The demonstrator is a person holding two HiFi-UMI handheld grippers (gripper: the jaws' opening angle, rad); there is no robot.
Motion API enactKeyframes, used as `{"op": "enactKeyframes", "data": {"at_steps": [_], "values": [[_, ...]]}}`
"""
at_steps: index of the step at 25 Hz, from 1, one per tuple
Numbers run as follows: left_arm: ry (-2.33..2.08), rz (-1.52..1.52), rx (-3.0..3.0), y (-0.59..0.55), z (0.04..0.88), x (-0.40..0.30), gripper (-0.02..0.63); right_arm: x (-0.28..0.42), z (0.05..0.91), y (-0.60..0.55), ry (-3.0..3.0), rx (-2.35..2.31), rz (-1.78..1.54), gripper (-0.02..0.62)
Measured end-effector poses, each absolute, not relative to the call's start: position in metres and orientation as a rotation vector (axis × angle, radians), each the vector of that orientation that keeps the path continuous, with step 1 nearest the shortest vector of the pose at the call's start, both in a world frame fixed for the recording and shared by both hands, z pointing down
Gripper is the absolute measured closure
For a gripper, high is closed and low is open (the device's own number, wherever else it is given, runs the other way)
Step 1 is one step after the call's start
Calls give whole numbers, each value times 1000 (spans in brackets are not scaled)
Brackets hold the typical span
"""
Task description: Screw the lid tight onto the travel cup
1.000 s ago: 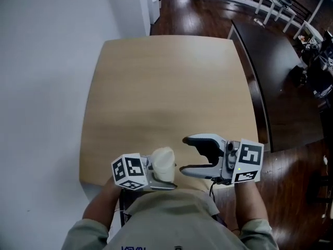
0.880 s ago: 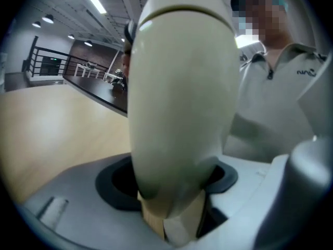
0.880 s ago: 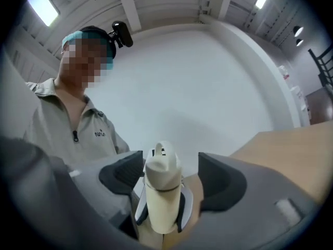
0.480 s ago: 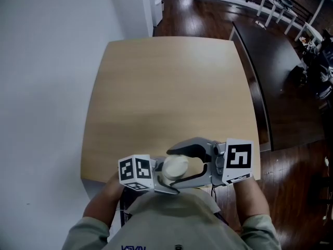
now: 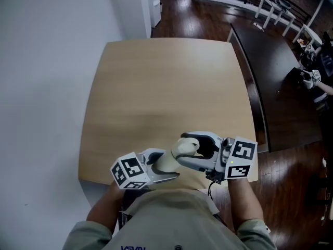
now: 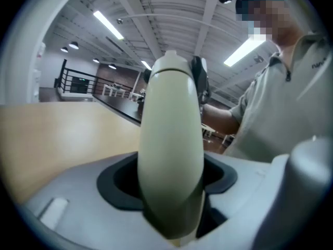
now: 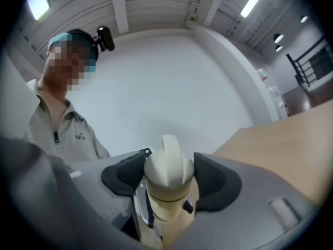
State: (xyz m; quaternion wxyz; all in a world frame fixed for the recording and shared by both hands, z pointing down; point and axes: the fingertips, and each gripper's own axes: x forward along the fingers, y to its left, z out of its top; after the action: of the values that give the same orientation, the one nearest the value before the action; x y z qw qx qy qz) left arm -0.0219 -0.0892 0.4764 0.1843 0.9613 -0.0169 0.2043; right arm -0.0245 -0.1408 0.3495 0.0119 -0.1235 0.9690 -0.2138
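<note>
The travel cup (image 5: pixel 167 161), a cream one, is off the tabletop (image 5: pixel 166 87) and held in the air over the near edge, close to the person's chest. It is tilted, with its bottom end in the left gripper (image 5: pixel 158 166) and its top end pointing up and towards the right gripper (image 5: pixel 186 150).

The left gripper is clamped on the body of the cup. In the left gripper view the cup fills the gap between the jaws and stands up out of it, with the dark pads tight on either side.

The lid (image 7: pixel 167 168) sits on the top end of the cup. It is cream as well, rounded, with a raised ridge across it. The right gripper comes in from the right, about level, and its jaws stand one on each side of the lid. They have just been closing, and in the right gripper view the two dark pads lie against the sides of the lid, so this gripper has hold of the lid. Below the lid, a dark seam shows where it meets the cup.

The marker cube of the left gripper (image 5: pixel 127 171) is at the lower left of the head view, and that of the right gripper (image 5: pixel 240 158) is to the right of the cup. The rest of the light wooden tabletop stretches away beyond the two grippers. A dark table (image 5: pixel 281 87) stands to its right on a dark wood floor (image 5: pixel 208 9)
</note>
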Motion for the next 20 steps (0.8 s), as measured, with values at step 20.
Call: {"op": "enactKeyframes", "data": {"at_steps": [20], "values": [[-1080,1020,2752,-146,524,-48,293,-4,401,-186,2424,-1179,-1147,305]]}}
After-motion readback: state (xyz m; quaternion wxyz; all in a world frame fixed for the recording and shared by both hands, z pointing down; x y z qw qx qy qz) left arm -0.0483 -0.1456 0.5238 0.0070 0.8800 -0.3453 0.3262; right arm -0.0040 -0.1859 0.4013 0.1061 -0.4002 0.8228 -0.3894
